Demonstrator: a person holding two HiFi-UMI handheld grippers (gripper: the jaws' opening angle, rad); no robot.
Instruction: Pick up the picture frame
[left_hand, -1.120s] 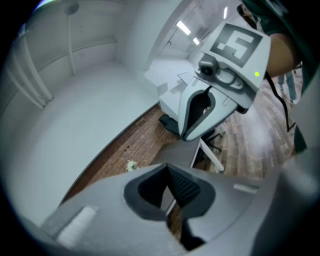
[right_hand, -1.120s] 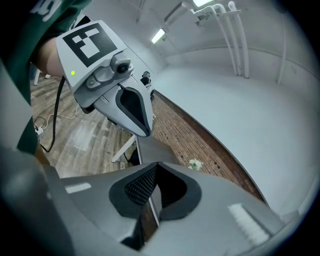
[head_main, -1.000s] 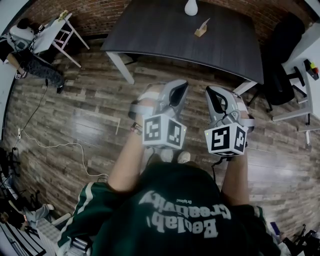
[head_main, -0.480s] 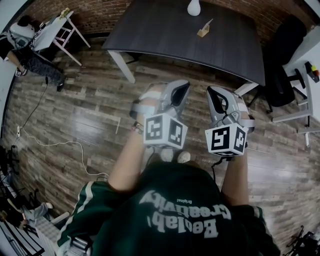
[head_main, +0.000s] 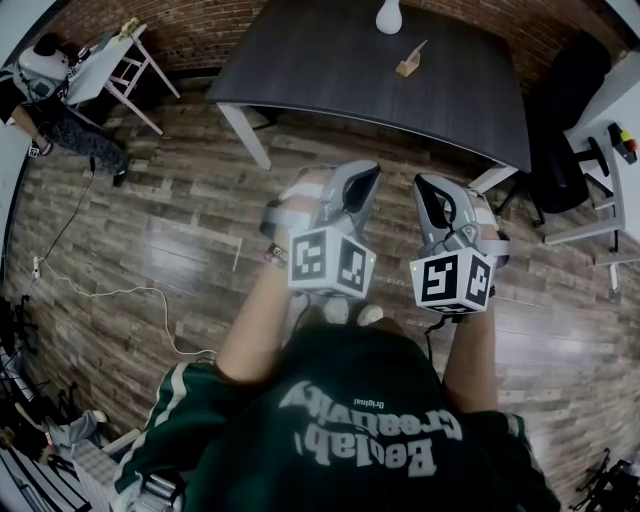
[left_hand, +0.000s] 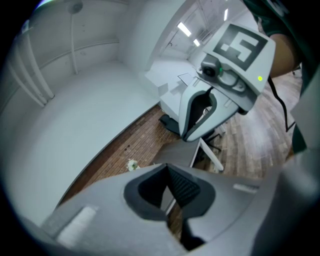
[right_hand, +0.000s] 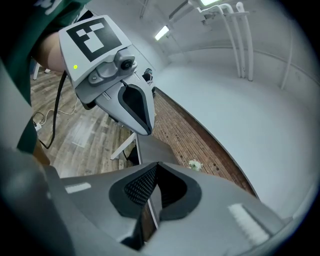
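Note:
The picture frame (head_main: 406, 62), a small light wooden piece, stands tilted near the far middle of the dark table (head_main: 300, 70). Both grippers hang side by side over the wooden floor, short of the table's near edge and well apart from the frame. My left gripper (head_main: 362, 178) has its jaws together with nothing between them, as the left gripper view shows (left_hand: 167, 167). My right gripper (head_main: 428, 186) is likewise shut and empty (right_hand: 156, 165). Each gripper view also catches the other gripper: the right one (left_hand: 207, 107), the left one (right_hand: 131, 105). I cannot make out the frame in the gripper views.
A white vase (head_main: 388, 14) stands at the table's far edge. A black office chair (head_main: 562, 150) and a white desk (head_main: 612, 105) are at the right. A small white table (head_main: 112, 58) and a person (head_main: 60, 120) are at the far left. A cable (head_main: 110, 292) trails over the floor.

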